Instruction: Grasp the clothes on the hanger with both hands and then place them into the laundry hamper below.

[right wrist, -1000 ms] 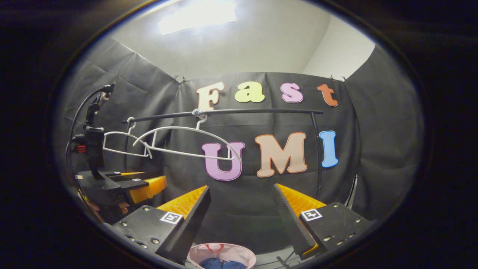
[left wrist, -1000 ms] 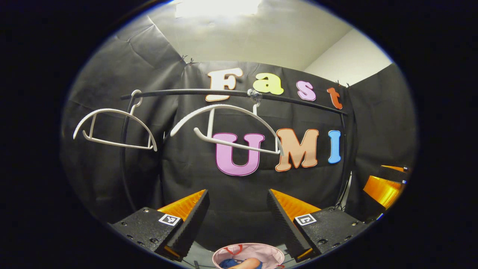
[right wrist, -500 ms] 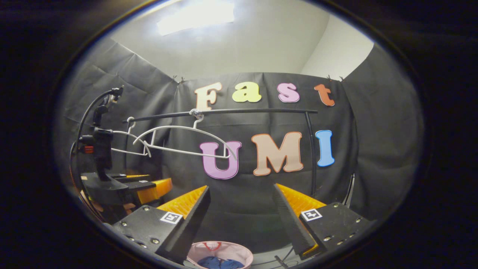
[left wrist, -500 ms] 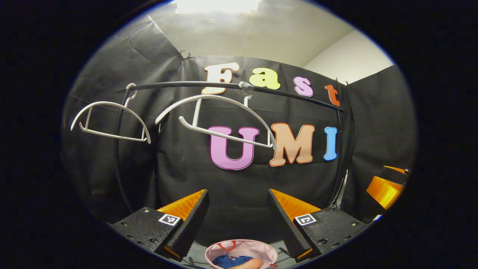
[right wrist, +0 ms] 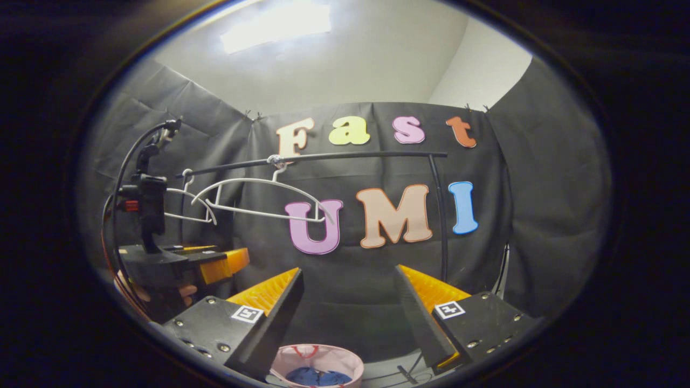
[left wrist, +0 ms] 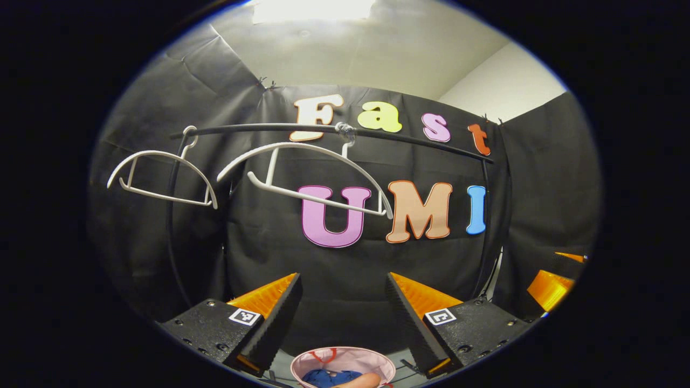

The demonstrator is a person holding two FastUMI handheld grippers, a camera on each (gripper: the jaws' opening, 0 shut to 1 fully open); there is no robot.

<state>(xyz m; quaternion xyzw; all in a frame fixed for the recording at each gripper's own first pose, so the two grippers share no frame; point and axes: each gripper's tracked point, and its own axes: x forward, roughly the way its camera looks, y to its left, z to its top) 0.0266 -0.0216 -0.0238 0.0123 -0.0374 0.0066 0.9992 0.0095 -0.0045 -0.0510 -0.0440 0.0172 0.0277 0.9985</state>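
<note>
Both your tools, left tool (left wrist: 343, 291) and right tool (right wrist: 349, 288), are spread wide and hold nothing. The blue clothes (right wrist: 317, 376) lie in the pink hamper (right wrist: 345, 362) below them. Reach up carelessly and you could knock the bare hangers (left wrist: 307, 175).
</note>
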